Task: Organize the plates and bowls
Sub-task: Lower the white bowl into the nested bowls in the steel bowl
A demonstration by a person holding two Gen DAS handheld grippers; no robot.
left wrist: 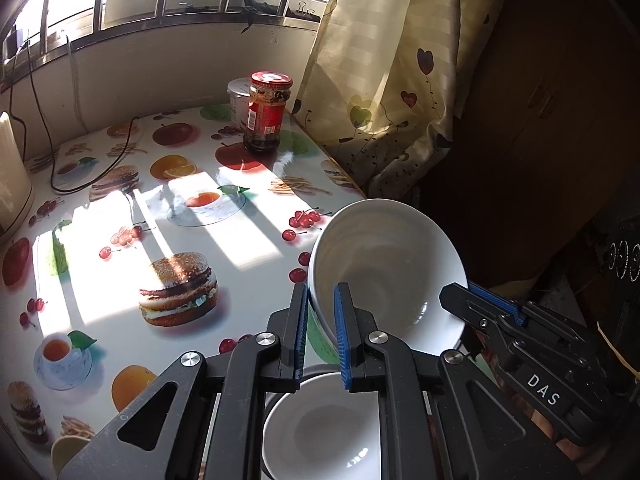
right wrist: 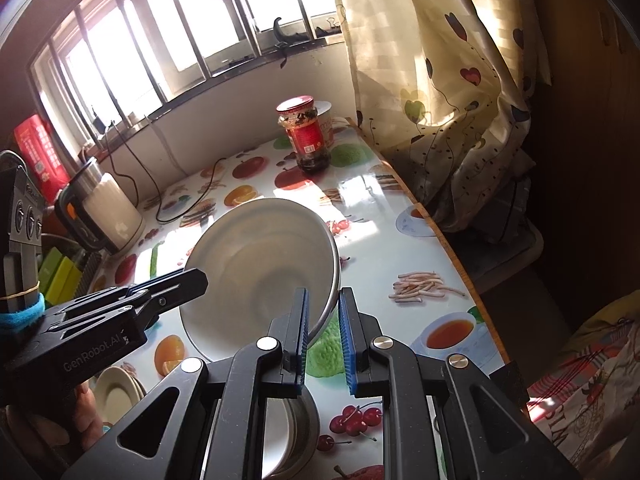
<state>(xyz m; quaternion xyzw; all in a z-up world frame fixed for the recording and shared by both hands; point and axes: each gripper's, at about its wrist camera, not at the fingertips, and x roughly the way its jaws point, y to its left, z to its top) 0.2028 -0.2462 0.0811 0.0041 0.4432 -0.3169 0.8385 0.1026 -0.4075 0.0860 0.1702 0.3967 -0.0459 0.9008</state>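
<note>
Left gripper (left wrist: 321, 332) pinches the near-left rim of a white bowl (left wrist: 384, 264), blue pads either side of the thin wall; right gripper (right wrist: 323, 334) clamps the opposite edge of the same bowl the same way, so both hands carry it together. The bowl hangs tilted in the air above the table (left wrist: 120, 240), mouth turned toward the cameras, no part touching the fruit-print cloth. Directly beneath it, another white bowl (left wrist: 320, 432) sits near the table's front edge, seemingly nested in a shallow stack; a small pile of pale plates (right wrist: 118, 394) lies just beside that, to its left. A red-lidded jar (left wrist: 266, 112) stands well apart at the far end by the curtain. Judgement on handling: glazed ceramic, stiff, moderately heavy, slick under the pads, and it would chip or shatter if dropped or knocked against the lower bowl. The rim is the only practical place to grip; two opposed pinches keep it from swinging. A pinch this narrow on a smooth lip could slide if the bowl tips further.
</note>
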